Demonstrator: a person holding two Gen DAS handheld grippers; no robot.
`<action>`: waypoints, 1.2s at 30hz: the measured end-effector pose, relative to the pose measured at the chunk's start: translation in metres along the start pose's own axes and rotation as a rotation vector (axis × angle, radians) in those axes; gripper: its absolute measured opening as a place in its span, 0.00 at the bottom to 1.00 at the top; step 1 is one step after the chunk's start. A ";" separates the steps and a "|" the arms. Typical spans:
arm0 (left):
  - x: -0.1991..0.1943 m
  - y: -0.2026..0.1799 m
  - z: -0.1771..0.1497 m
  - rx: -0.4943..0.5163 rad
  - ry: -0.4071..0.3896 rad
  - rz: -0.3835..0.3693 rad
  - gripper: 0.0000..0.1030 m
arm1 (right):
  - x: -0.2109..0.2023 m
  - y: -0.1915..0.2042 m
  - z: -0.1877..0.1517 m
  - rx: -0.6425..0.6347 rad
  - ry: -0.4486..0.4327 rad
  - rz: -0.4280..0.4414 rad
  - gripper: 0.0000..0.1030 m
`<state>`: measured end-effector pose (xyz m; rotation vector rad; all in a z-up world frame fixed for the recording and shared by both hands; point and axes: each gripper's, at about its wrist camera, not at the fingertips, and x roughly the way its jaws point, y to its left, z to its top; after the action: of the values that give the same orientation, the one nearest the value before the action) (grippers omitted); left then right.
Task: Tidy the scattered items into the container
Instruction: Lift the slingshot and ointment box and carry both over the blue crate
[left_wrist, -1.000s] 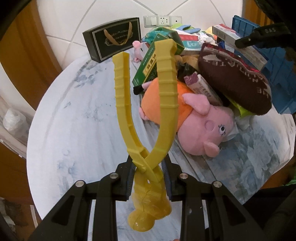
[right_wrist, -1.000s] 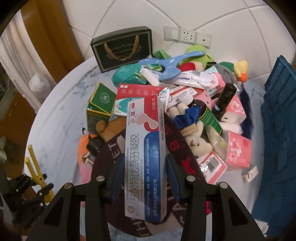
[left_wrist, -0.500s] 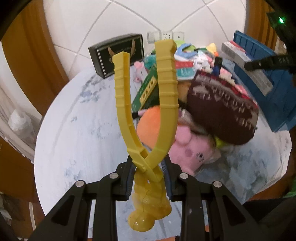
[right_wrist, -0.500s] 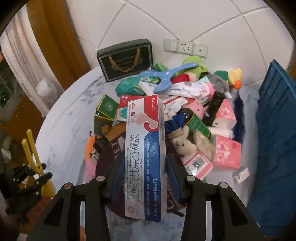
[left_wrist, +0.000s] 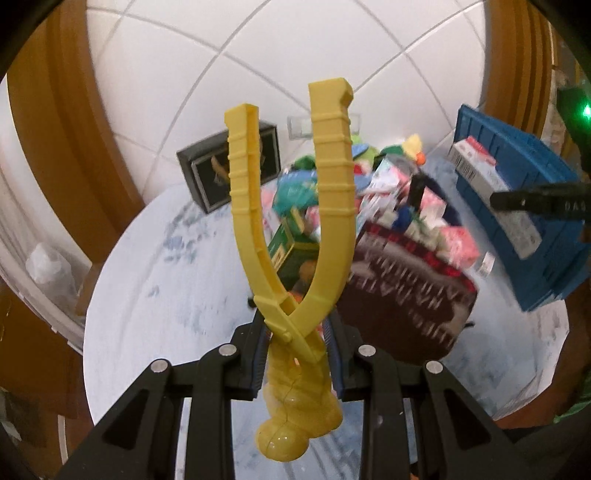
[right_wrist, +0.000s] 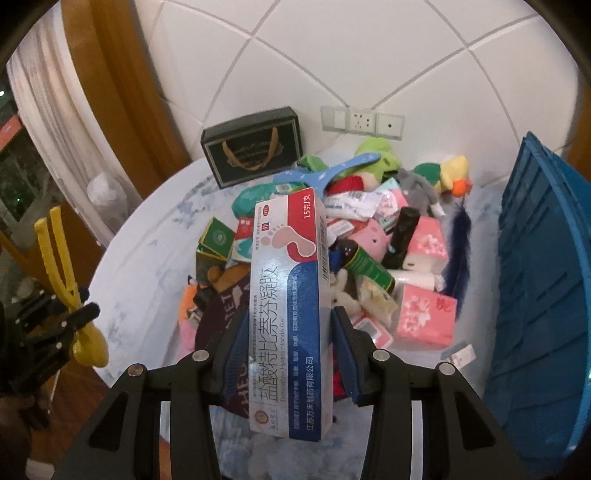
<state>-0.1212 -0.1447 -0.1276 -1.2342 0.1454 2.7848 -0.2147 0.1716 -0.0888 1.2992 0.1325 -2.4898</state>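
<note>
Both clear of pile for blue crate (right_wrist: 546, 295): L gripper (left_wrist: 297, 354) pinches yellow tongs (left_wrist: 295, 229), R gripper (right_wrist: 288, 354) clamps ointment box (right_wrist: 288, 310).

A home room: round marbled table (right_wrist: 147, 254), padded wall, wall sockets (right_wrist: 360, 119), curtain (right_wrist: 48, 122), plush toys.

Round pale marbled table (right_wrist: 147, 258), cluttered heap (right_wrist: 369, 236), apparently resting blue crate (right_wrist: 543, 280)

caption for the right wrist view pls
Right gripper clamps a foot-gel box above the cluttered table, blue crate alongside.
</note>
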 end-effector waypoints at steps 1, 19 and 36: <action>-0.004 -0.004 0.006 0.004 -0.008 0.000 0.26 | -0.005 -0.002 0.001 -0.002 -0.008 0.003 0.42; -0.043 -0.085 0.087 0.032 -0.117 -0.015 0.26 | -0.089 -0.058 0.018 -0.007 -0.124 0.051 0.42; -0.060 -0.198 0.148 0.143 -0.189 -0.057 0.26 | -0.167 -0.150 0.004 0.071 -0.226 0.057 0.42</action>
<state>-0.1651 0.0674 0.0059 -0.9236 0.2844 2.7669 -0.1789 0.3531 0.0386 1.0221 -0.0462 -2.5906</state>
